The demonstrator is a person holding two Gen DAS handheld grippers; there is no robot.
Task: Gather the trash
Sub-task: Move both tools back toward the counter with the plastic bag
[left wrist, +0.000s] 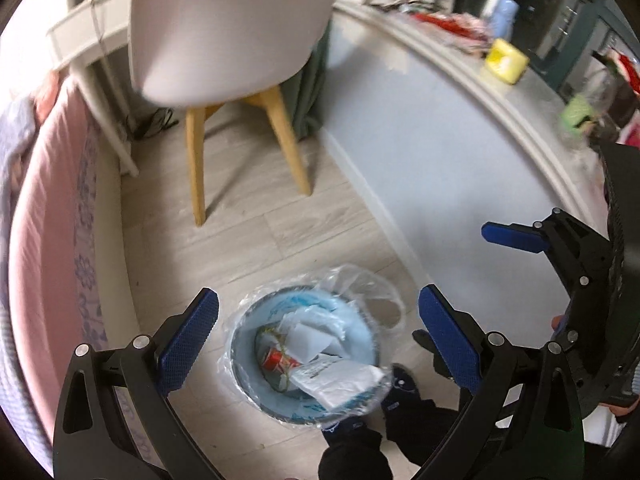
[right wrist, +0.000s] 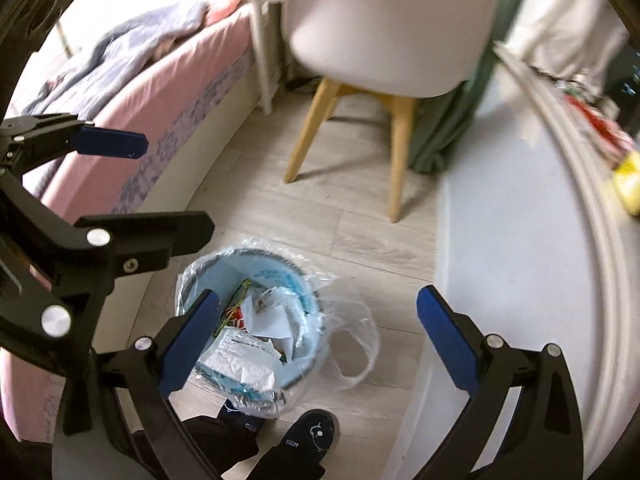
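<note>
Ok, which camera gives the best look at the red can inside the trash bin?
The left wrist view. It looks almost straight down into the trash bin, so the red can shows clearly among the paper. In the right wrist view only a red sliver peeks out behind the right gripper's finger and crumpled paper.

The bin (left wrist: 304, 356) stands on the floor (left wrist: 256, 232), trash (left wrist: 320, 356) inside it. Bed (left wrist: 52, 216) to its left, table (left wrist: 460, 92) to its right, chair (left wrist: 228, 40) behind, the person's feet (right wrist: 308, 436) just before it.
</note>
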